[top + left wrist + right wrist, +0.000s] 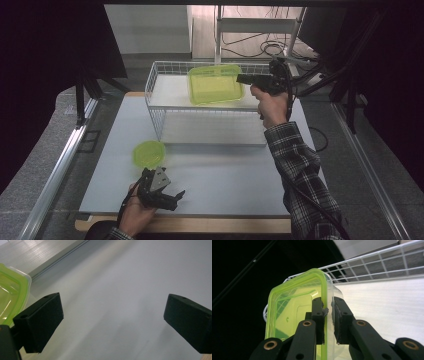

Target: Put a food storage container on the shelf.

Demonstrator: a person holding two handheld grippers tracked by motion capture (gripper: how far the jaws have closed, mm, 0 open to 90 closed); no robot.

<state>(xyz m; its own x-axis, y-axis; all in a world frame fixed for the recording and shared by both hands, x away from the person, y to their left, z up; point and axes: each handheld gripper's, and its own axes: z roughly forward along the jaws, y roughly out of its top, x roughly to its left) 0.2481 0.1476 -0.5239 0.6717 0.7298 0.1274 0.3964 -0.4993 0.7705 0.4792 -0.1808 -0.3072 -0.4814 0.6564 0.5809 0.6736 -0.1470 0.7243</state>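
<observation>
Two green containers on record. Holding the rectangular container (215, 84) by its rim at the 3 o'clock edge, right gripper (243, 79) nipped narrow on the thin wall, one pad inside, one outside (342, 315). Hanging tilted over the white wire basket (156, 80), toward the far side at 12 o'clock. Judging as light, stiff, smooth plastic: likely slippery under the pads and apt to swing from a single edge pinch; deeper purchase on the rim, near a corner, advisable. Reaching forward with the right forearm extended in a checked sleeve (295, 155), wrist level, gripper pointing toward 9 o'clock. Resting the left gripper (167, 192) at 6 o'clock on the table (225, 175), jaws standing wide with nothing between, round green container (148, 152) just beyond at 12 o'clock of it
</observation>
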